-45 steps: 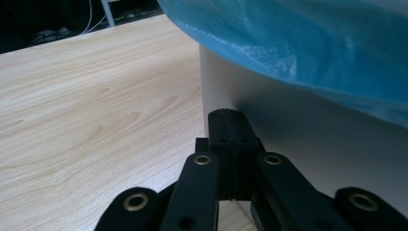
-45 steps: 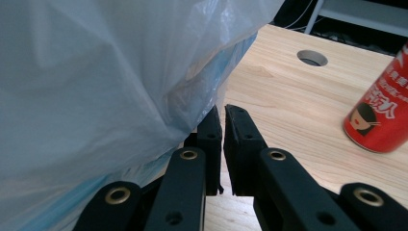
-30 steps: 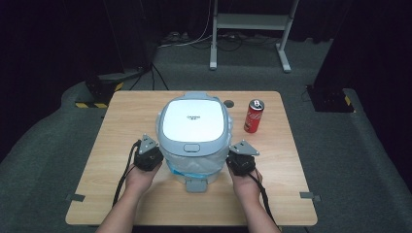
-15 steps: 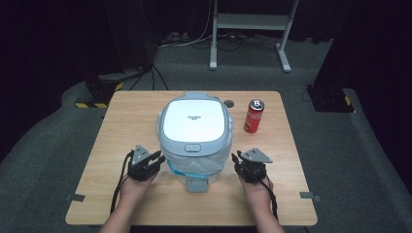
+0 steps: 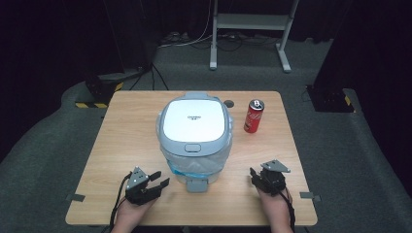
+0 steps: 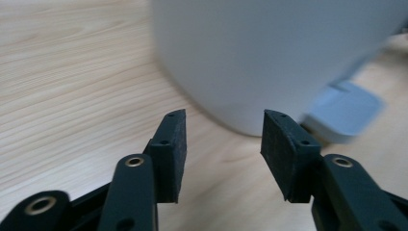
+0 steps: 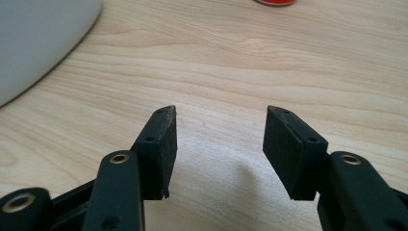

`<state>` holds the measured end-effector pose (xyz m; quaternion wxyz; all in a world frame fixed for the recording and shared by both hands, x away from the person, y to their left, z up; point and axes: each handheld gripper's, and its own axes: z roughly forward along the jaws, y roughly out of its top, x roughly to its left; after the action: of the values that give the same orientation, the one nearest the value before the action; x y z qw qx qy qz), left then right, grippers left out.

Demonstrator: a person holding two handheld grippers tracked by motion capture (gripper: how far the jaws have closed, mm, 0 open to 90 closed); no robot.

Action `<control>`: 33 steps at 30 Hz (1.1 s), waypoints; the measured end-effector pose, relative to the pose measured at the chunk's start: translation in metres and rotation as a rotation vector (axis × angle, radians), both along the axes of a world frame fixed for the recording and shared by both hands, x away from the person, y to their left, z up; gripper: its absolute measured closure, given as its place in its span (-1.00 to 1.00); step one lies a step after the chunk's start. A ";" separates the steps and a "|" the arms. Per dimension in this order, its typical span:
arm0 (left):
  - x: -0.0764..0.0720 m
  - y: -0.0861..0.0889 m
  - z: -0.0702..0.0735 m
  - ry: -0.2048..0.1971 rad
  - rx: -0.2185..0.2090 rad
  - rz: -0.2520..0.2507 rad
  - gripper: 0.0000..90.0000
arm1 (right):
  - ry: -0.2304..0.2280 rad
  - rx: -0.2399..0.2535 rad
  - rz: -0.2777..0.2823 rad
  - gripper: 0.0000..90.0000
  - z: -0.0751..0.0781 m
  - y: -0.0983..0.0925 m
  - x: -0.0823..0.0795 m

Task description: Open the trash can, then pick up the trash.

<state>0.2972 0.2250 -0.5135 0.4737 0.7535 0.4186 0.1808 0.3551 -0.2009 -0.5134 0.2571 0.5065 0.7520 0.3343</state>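
A rounded rice cooker (image 5: 195,131) with a smooth white lid and pale blue-grey shell stood mid-table, its lower body glossy and faintly see-through, with a small flat blue-grey tab (image 5: 197,185) jutting from its base toward the person. The table (image 5: 126,126) was light wood with a fine straight grain. A red drink can (image 5: 253,116) stood upright beyond the right gripper's jaws, well apart from them and just beside the cooker.

The left gripper (image 5: 158,185) had its matte black jaws apart, holding nothing; in the left gripper view (image 6: 223,154) the cooker's curved wall rose just ahead of the tips, not touching, and the tab lay ahead to their right. The right gripper (image 5: 253,175) likewise had its jaws spread and empty; in the right gripper view (image 7: 219,154) bare wood lay between the pads, with the cooker's edge ahead to the left.

Compared with a second earlier, both grippers had drawn back from the cooker's sides toward the table's near edge. The cooker and can had not moved.
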 end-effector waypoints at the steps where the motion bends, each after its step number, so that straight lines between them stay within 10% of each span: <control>1: -0.003 -0.004 0.001 -0.008 0.007 -0.019 0.12 | 0.006 -0.002 -0.006 -0.01 -0.003 0.000 0.003; 13: -0.014 -0.051 0.007 -0.031 0.004 -0.184 0.38 | 0.042 -0.014 0.022 -0.01 -0.011 0.006 0.011; 33: -0.006 -0.098 -0.002 -0.057 0.083 -0.207 0.67 | 0.045 -0.002 0.048 -0.02 -0.012 0.006 0.006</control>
<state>0.2907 0.1265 -0.5155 0.4700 0.8061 0.3170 0.1697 0.3614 -0.1944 -0.5249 0.2325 0.4953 0.7701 0.3280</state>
